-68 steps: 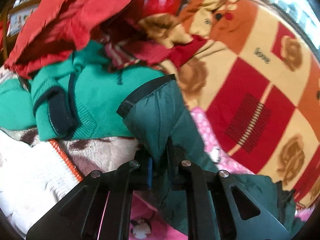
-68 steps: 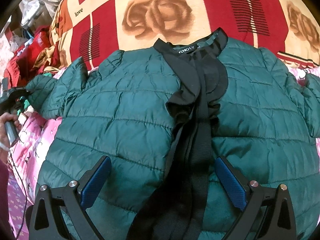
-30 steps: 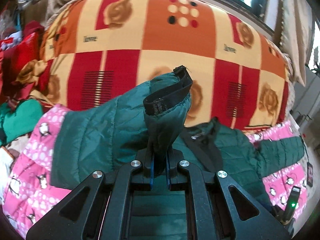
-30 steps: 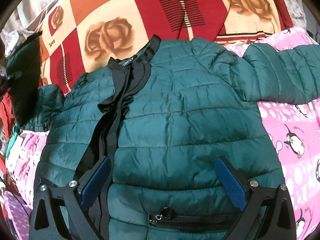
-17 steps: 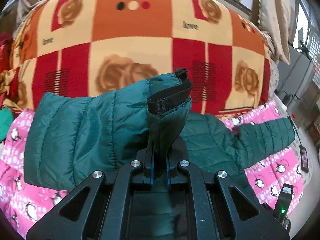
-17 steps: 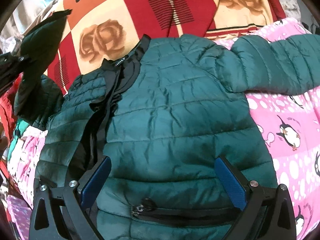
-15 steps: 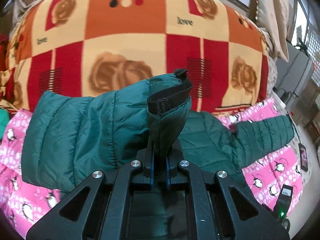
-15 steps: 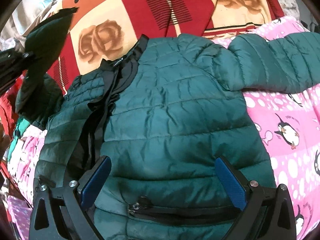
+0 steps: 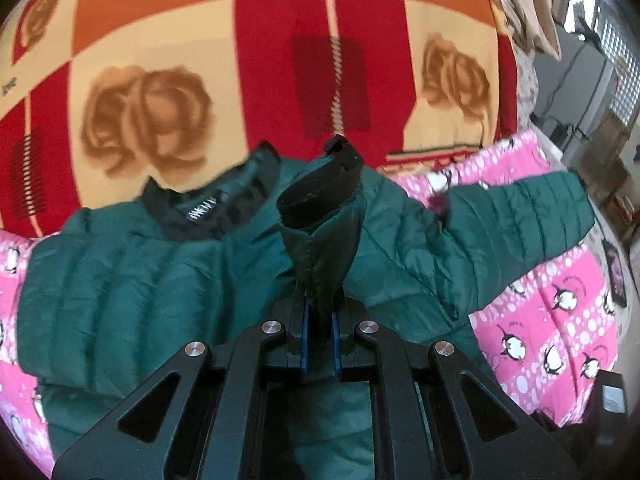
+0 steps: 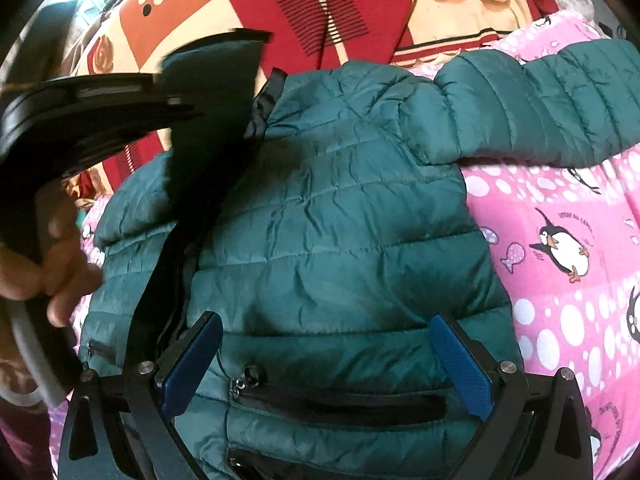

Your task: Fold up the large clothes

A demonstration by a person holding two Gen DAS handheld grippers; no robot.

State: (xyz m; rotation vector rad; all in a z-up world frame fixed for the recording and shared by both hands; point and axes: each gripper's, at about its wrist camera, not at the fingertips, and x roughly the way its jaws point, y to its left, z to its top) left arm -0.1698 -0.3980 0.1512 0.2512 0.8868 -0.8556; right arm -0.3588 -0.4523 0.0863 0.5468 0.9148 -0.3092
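Jacket sleeve in left hand-held gripper

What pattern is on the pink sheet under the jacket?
Penguins and white dots on the pink sheet, beneath the green puffer jacket; clearest in the right wrist view.

Bright daylight, fisheye warp (slight blur).

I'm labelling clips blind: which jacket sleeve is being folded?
Find the dark green quilted puffer jacket on the pink penguin-print sheet. One sleeve is clamped in the left gripper, black cuff up; the other sleeve lies flat, outstretched.
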